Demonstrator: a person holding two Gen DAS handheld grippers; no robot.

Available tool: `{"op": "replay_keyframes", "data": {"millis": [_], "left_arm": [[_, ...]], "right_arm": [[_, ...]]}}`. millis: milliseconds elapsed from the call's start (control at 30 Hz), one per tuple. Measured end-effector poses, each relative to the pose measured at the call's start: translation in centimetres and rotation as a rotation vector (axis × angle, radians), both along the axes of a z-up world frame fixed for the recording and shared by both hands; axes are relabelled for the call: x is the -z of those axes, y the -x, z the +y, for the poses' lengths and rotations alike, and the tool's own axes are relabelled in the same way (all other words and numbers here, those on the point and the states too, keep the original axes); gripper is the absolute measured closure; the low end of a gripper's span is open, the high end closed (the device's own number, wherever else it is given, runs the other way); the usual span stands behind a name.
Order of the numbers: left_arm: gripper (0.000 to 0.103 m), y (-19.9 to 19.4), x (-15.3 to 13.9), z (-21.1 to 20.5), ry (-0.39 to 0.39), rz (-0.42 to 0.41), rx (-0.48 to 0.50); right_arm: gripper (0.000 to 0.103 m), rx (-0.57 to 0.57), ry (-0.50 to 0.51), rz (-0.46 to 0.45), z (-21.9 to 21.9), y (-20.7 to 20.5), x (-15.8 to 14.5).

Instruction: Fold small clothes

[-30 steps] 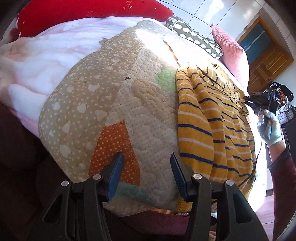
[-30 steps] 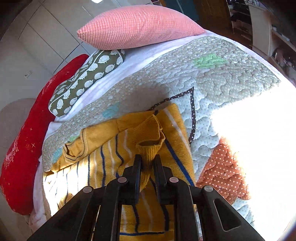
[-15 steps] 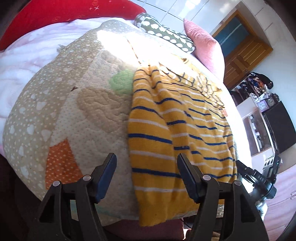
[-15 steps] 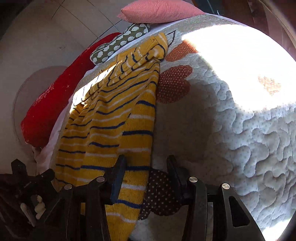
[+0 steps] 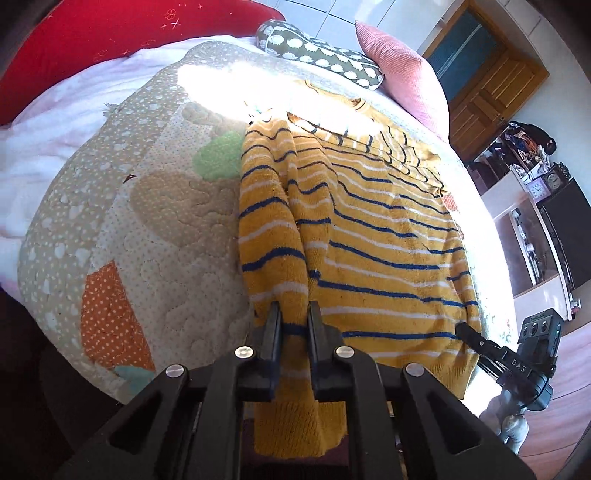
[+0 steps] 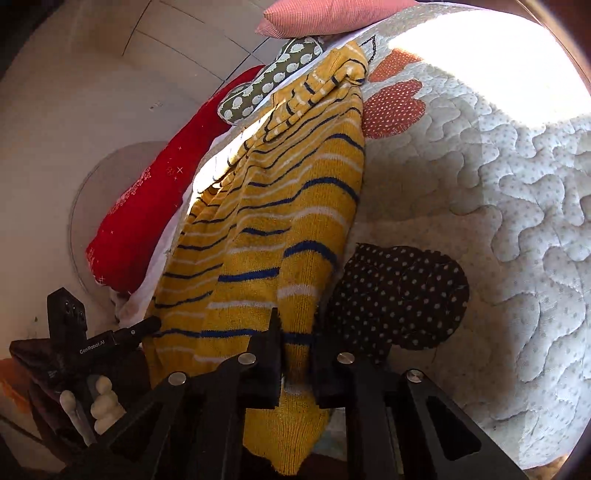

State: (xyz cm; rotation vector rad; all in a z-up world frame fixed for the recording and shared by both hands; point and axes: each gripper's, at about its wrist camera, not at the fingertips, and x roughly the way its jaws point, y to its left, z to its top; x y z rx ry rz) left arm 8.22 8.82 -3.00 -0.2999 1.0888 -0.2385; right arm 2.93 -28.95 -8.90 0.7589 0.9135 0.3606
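Left wrist view: one striped sweater (image 5: 373,236) lies at the bed's (image 5: 155,229) near edge; two tools, left tool (image 5: 291,317) and right tool (image 6: 293,325), are each closing, pinching its hem.

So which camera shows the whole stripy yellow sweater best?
The left wrist view: the yellow striped sweater lies spread across the quilt, from hem to collar. The right wrist view shows the sweater as a narrow strip seen along its side edge, with the far end bunched and small.

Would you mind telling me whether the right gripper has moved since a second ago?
Yes. The right gripper has pulled back from the pink pillow to the near hem of the yellow striped sweater, where its jaws are closing on the fabric.
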Motion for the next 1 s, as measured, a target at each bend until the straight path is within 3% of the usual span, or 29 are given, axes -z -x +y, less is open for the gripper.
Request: {"op": "replay_keyframes", "data": {"millis": [100, 167, 333, 467, 533, 567, 600, 633, 800, 900, 933, 967, 1000], "left_arm": [[0.092, 2.0, -1.1, 0.6, 0.01, -0.01, -0.018], [0.096, 3.3, -1.3, 0.5, -0.028, -0.017, -0.027], [0.101, 4.5, 0.3, 1.3, -0.06, 0.029, -0.031], [0.101, 4.6, 0.4, 2.5, -0.04, 0.008, -0.066], [0.095, 4.9, 0.3, 2.9, -0.032, -0.012, -0.076], [0.082, 5.1, 0.3, 2.9, -0.024, -0.016, -0.078], [0.064, 5.2, 0.4, 3.1, -0.013, -0.02, -0.083], [0.051, 5.2, 0.6, 3.1, -0.004, -0.024, -0.085], [0.047, 4.8, 2.6, 1.5, 0.029, 0.007, -0.015], [0.047, 4.7, 3.9, -0.6, 0.005, 0.048, 0.052], [0.055, 4.7, 4.4, -1.3, -0.016, 0.069, 0.074], [0.071, 4.7, 4.7, -1.8, -0.038, 0.086, 0.092], [0.093, 4.6, 5.0, -2.2, -0.052, 0.106, 0.11]], "right_arm": [[0.091, 0.021, -0.053, -0.008, -1.2, 1.6, -0.2], [0.092, 0.027, -0.057, -0.006, -1.7, 2.8, -0.2], [0.095, 0.034, -0.063, 0.037, -2.4, 5.4, 1.0], [0.093, 0.035, -0.004, 0.038, -2.7, 6.8, 0.6], [0.083, 0.02, 0.036, 0.026, -2.3, 7.1, 0.1], [0.078, 0.009, 0.046, 0.02, -2.1, 7.0, -0.1], [0.064, 0.0, 0.051, 0.017, -1.8, 6.9, -0.1], [0.056, -0.01, 0.052, 0.017, -1.6, 6.7, 0.0], [0.056, -0.042, 0.078, 0.048, -0.1, 6.0, 0.9], [0.054, -0.059, 0.118, 0.047, 0.7, 5.8, 0.9], [0.053, -0.063, 0.135, 0.047, 1.0, 5.8, 0.9], [0.053, -0.069, 0.152, 0.045, 1.3, 5.8, 0.9], [0.053, -0.079, 0.162, 0.043, 1.6, 5.7, 0.9]]}}
